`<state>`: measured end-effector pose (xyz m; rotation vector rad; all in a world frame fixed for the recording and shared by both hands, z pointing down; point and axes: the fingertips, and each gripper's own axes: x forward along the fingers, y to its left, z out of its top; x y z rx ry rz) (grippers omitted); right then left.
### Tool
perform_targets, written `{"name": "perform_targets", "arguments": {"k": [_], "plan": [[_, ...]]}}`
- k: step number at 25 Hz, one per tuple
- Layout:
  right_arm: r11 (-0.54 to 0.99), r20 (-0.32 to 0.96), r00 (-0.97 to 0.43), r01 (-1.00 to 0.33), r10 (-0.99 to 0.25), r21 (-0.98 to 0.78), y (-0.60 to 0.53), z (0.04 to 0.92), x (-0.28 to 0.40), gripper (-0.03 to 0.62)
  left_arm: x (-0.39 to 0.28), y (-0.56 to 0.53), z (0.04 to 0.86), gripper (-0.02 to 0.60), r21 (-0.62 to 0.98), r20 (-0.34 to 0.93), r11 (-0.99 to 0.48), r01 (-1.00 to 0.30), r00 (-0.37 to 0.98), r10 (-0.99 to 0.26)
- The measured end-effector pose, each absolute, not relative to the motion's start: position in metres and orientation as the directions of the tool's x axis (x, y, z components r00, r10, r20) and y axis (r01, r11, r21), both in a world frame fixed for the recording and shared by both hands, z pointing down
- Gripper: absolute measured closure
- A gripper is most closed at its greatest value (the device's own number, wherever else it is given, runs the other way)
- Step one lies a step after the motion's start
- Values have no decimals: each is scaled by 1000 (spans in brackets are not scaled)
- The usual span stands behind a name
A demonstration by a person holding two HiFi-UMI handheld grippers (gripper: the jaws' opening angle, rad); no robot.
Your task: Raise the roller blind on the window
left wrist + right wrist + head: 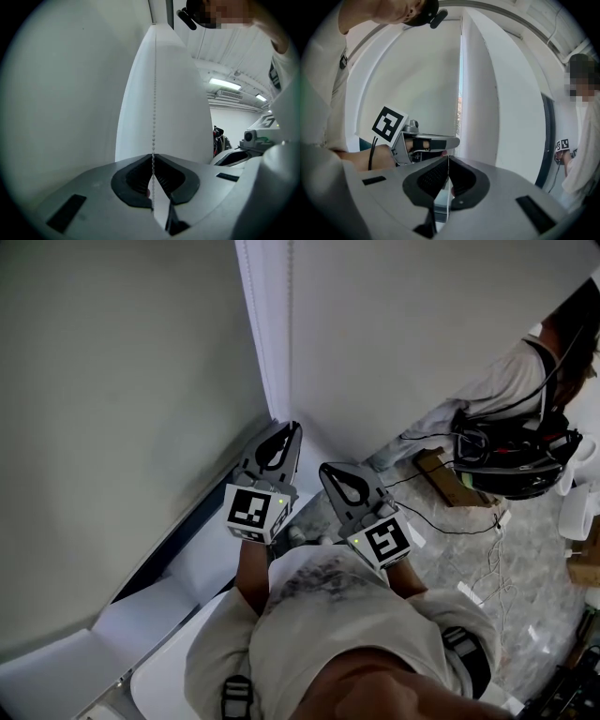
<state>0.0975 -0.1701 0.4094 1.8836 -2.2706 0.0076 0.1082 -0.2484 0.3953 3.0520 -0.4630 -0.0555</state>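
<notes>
The left gripper (153,157) is shut tight on the bead chain (154,93), which rises straight up from the jaws beside the lowered roller blind (180,103); the right gripper (448,160), just right, is likewise clamped on a strand

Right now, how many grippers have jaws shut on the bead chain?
2: the left gripper nearer the wall, the right gripper beside it, each clamping the bead chain.

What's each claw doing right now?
Left claw: closed on the chain.
Right claw: closed on the chain too.
</notes>
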Motion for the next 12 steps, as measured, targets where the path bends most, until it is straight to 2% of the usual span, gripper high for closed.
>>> {"name": "perform_targets", "arguments": {"k": [12], "plan": [[313, 96, -304, -945, -948, 97, -172, 368, 67, 530, 75, -226, 405, 565, 94, -24, -947, -307, 950, -310]]}}
